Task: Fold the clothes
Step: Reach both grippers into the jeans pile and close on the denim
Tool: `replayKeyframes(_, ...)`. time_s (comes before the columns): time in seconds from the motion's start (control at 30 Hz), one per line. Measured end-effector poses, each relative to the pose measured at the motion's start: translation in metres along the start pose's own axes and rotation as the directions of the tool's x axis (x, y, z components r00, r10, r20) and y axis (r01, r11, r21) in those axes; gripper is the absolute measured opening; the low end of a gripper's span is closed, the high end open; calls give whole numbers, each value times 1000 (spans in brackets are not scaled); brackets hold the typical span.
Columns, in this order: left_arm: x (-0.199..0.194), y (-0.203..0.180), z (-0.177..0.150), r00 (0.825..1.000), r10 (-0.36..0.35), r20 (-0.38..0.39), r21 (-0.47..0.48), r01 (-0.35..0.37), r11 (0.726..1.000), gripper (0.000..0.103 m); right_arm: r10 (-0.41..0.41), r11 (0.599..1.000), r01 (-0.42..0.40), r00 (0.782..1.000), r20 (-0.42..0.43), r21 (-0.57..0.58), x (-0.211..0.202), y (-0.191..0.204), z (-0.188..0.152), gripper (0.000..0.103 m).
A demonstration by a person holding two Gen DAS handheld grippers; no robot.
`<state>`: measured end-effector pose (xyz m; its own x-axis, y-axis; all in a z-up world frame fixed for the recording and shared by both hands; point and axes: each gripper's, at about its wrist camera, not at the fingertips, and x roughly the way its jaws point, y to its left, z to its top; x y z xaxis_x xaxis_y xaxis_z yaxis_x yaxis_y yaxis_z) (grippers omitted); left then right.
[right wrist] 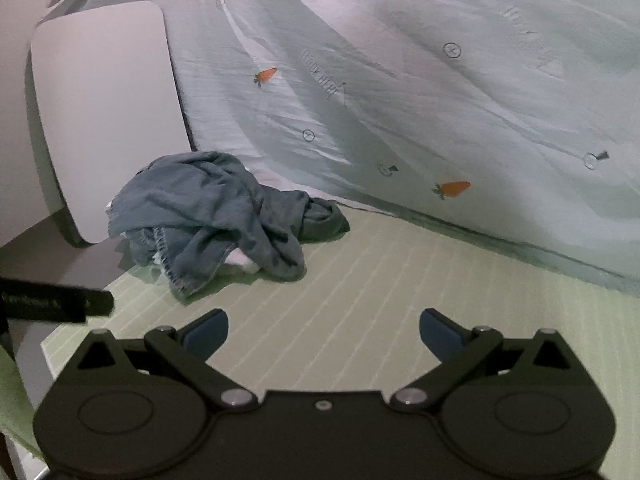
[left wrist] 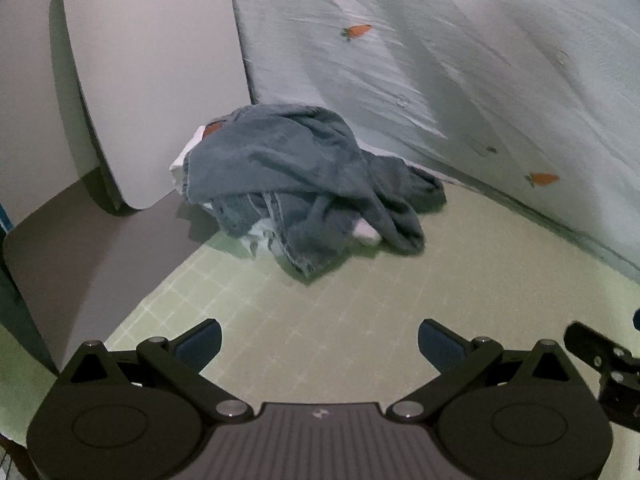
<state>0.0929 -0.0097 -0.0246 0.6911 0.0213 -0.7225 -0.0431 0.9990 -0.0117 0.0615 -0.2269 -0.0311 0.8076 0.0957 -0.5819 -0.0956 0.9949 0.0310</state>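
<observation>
A crumpled pile of grey-blue clothes [left wrist: 304, 184] lies on the pale green checked sheet [left wrist: 360, 304], with some white cloth showing under it. The pile also shows in the right wrist view [right wrist: 216, 216]. My left gripper [left wrist: 319, 346] is open and empty, well short of the pile. My right gripper [right wrist: 323, 336] is open and empty, also short of the pile and to its right. Part of the right gripper [left wrist: 600, 356] shows at the right edge of the left wrist view.
A pale blue quilt with small carrot prints [left wrist: 460, 60] rises behind and to the right of the pile. A white rounded board [left wrist: 152, 80] leans behind the pile on the left. A grey ledge [left wrist: 80, 248] borders the sheet on the left.
</observation>
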Motion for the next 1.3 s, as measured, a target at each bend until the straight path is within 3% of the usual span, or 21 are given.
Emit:
replayKeyframes(0.3,77,27,89,996,79,47,-14,-78,997,103,21,999,-22,999,-32,-36,101,-15,62,103)
replayKeyframes(0.43,125,42,132,990,123,66,-3,-123,992,103,33,999,-36,997,-68,-39,169,-22,87,103)
replayKeyframes(0.73,231,64,189,986,152,64,39,-155,987,103,120,989,-130,983,-136,-71,338,-8,115,103)
replayKeyframes(0.9,271,68,208,988,129,80,69,-135,988,103,221,975,-218,966,-137,36,409,-15,119,103)
replayKeyframes(1.03,287,73,213,996,36,87,49,-40,998,103,257,966,-252,947,-191,46,436,-16,110,103)
replayKeyframes(1.23,292,63,212,992,45,122,39,-50,998,103,248,969,-244,945,-215,45,442,-11,105,103)
replayKeyframes(1.3,289,59,210,989,57,138,40,-63,997,97,236,971,-237,944,-229,25,442,-7,105,101)
